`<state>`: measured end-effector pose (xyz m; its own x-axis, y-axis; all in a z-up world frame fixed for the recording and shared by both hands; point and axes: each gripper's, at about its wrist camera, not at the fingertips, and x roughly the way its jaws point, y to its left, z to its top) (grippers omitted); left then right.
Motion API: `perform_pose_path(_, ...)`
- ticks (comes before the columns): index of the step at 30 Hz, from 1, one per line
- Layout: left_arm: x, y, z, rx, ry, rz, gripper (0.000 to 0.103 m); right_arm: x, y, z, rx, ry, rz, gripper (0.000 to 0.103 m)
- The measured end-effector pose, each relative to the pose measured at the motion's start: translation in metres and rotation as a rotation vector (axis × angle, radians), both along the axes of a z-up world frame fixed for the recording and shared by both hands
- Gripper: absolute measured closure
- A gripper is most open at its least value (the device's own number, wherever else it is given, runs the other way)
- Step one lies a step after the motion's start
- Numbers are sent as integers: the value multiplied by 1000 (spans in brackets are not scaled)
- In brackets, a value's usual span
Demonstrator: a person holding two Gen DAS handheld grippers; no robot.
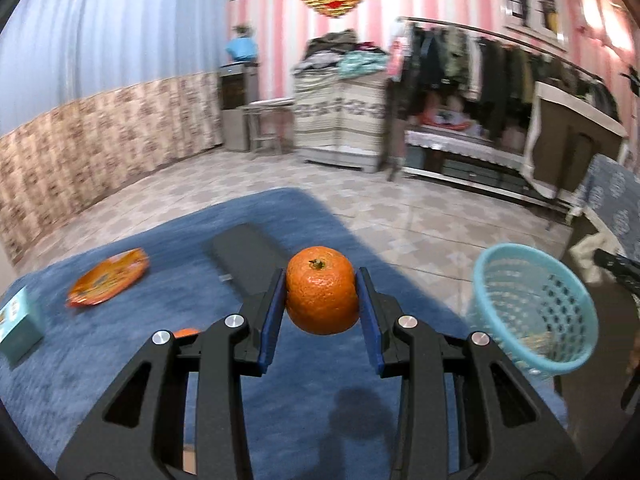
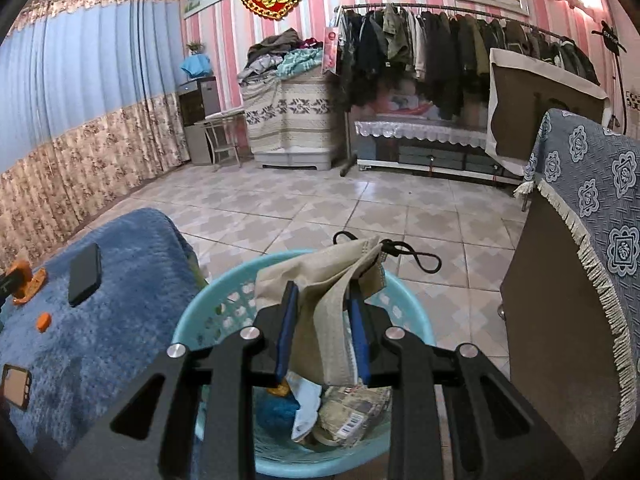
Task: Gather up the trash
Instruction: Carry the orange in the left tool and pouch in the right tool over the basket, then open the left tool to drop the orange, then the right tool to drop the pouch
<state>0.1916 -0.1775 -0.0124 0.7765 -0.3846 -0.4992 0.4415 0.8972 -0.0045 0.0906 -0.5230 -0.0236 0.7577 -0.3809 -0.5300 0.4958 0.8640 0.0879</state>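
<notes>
My left gripper (image 1: 322, 300) is shut on a whole orange (image 1: 322, 296), held above the blue plush cover (image 1: 100, 360). The light blue mesh basket (image 1: 532, 308) stands on the floor to the right of it. My right gripper (image 2: 324, 332) is shut on a beige drawstring pouch (image 2: 320, 280) with a black cord (image 2: 408, 256), held directly over the same basket (image 2: 224, 308). Inside the basket lie crumpled wrappers and paper (image 2: 348, 412).
On the blue cover lie an orange snack packet (image 1: 108, 278), a black phone (image 1: 250, 254), a teal box (image 1: 18, 324), orange peel pieces (image 2: 43, 321) and a phone case (image 2: 16, 386). A cloth-draped cabinet (image 2: 592, 220) stands right of the basket. Tiled floor lies beyond.
</notes>
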Motion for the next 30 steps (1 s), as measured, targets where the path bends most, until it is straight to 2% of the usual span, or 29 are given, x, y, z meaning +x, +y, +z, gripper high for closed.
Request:
perform_pose_path(7,-17,-79,-7,11,2,-184,69,0,-13,-5,14,2,-12,77)
perform_pose_path(14,-27,-140,-17,8,30,-315,69,-1,-20,-11,37,9,-25,77)
perform_pose_path(25,-26,-202,-39,28,86,-410,69,0,-38,-21,62,35,-73,77)
perform_pose_path(30,-29,-221,-40,42,72,-432,67,-3,-45,-25,79,33,-90,77)
